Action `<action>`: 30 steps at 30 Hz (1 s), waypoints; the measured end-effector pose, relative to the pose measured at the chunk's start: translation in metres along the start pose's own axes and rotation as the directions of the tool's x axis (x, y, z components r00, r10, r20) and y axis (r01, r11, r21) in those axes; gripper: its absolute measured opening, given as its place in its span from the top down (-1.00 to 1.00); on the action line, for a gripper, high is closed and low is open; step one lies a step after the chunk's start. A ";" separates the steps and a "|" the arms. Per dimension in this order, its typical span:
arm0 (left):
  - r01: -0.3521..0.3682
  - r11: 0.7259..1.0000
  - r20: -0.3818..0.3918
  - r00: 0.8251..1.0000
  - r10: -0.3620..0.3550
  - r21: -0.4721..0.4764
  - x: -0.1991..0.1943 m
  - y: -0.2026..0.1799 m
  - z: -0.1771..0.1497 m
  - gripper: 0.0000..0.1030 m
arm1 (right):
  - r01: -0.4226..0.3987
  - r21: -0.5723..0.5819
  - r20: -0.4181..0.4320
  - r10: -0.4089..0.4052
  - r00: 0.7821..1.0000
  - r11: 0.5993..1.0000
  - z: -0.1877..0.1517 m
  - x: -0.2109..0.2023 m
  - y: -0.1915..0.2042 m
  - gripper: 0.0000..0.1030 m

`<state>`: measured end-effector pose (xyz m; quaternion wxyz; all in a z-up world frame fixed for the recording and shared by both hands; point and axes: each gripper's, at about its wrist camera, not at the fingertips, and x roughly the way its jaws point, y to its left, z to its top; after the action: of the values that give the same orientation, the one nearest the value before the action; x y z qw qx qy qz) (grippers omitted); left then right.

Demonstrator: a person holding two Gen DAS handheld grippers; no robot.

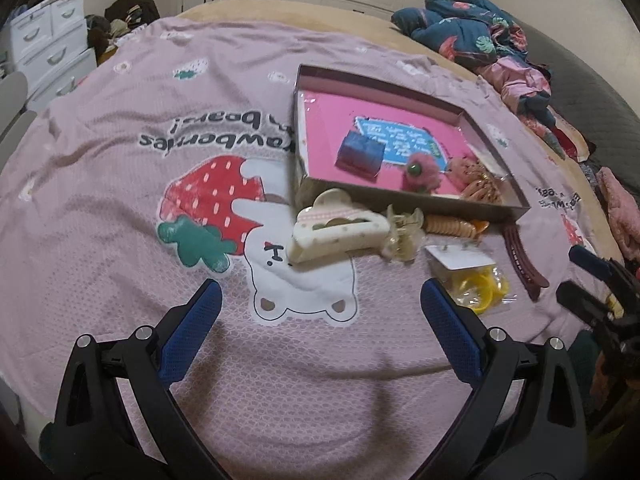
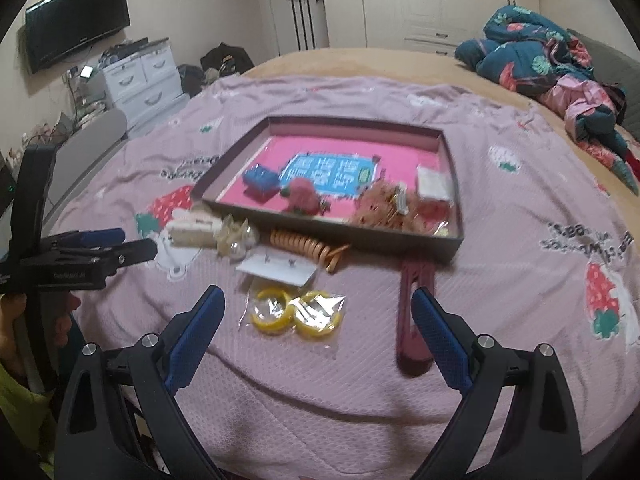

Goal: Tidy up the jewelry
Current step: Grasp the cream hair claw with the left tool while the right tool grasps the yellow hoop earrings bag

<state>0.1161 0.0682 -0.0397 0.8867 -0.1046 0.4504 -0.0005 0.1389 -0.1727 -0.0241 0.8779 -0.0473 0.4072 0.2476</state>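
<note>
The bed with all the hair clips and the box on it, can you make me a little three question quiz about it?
1. True or false: the cream claw clip lies inside the shallow box.
2. Which thing lies nearest the right gripper: A the blue block, B the bag of yellow rings, C the orange spiral hair tie?
3. Fill in: both the left gripper and the right one hold nothing, and their fingers are ____.

Key
1. False: it lies on the pink blanket in front of the box.
2. B
3. open
</note>
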 end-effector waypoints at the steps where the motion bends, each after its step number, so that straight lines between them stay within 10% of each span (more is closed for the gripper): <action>1: 0.000 1.000 -0.004 1.000 0.000 0.001 0.002 0.001 0.000 -0.81 | -0.002 -0.003 -0.006 0.002 1.000 1.000 -0.001 0.003 0.001 -0.82; 18: 0.098 0.991 -0.046 0.994 -0.102 -0.090 0.048 0.020 0.027 -0.70 | -0.016 0.003 -0.120 0.017 0.993 1.000 -0.010 0.065 0.010 -0.82; 30: 0.197 0.972 -0.084 0.974 -0.208 -0.127 0.069 0.017 0.040 -0.06 | -0.011 -0.005 -0.147 0.010 0.989 1.000 -0.008 0.087 0.014 -0.82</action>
<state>0.1871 0.0857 -0.0752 0.8514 -0.2022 0.4790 -0.0695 0.1740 -0.1281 -0.0925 0.8441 -0.0660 0.4701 0.2494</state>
